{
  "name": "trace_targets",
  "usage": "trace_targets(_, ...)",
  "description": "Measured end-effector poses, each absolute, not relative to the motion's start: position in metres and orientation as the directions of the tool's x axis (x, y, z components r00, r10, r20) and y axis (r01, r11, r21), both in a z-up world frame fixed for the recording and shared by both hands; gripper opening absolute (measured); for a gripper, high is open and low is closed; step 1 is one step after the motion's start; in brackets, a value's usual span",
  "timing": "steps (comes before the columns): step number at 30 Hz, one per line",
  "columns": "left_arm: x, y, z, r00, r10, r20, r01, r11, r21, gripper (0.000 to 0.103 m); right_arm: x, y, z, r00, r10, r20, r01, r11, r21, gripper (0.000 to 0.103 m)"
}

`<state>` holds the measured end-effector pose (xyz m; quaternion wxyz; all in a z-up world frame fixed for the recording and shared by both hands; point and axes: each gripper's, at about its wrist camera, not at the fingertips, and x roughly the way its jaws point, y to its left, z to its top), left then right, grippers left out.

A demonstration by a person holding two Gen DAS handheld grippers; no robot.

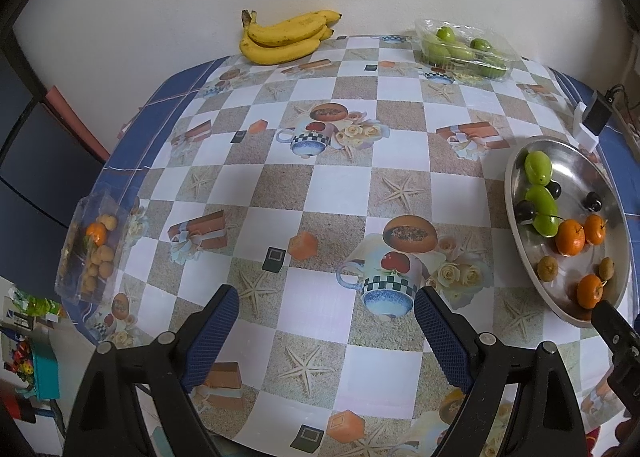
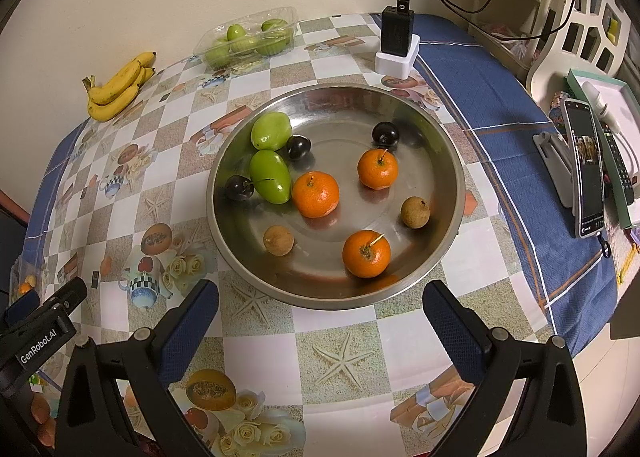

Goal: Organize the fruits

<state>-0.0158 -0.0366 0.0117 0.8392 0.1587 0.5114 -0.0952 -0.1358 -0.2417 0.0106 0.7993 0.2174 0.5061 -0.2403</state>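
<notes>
Just ahead of the right gripper (image 2: 320,307) stands the metal bowl (image 2: 440,145), on the table (image 2: 384,341). In it lie three mandarins (image 2: 315,194), two jujubes (image 2: 270,176) to the far left, three plums (image 2: 298,147) and two longans (image 2: 415,212). Beyond the bowl, against the wall, sit the clear tray of jujubes (image 2: 250,39) and, left of it, the bananas (image 2: 116,87). The charger block (image 2: 397,41) stands behind the bowl to the right. Far left of the left gripper (image 1: 326,307) lies a clear box of longans (image 1: 94,249), at the table's edge.
</notes>
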Motion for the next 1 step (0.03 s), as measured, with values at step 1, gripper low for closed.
trace_targets(1, -0.0153, -0.0370, 0.0123, 0.458, 0.002, -0.889, 0.321, 0.932, 0.168, 0.091, -0.1355, -0.2423, 0.0107, 0.372, -0.164, -0.914, 0.604, 0.790, 0.104, 0.102)
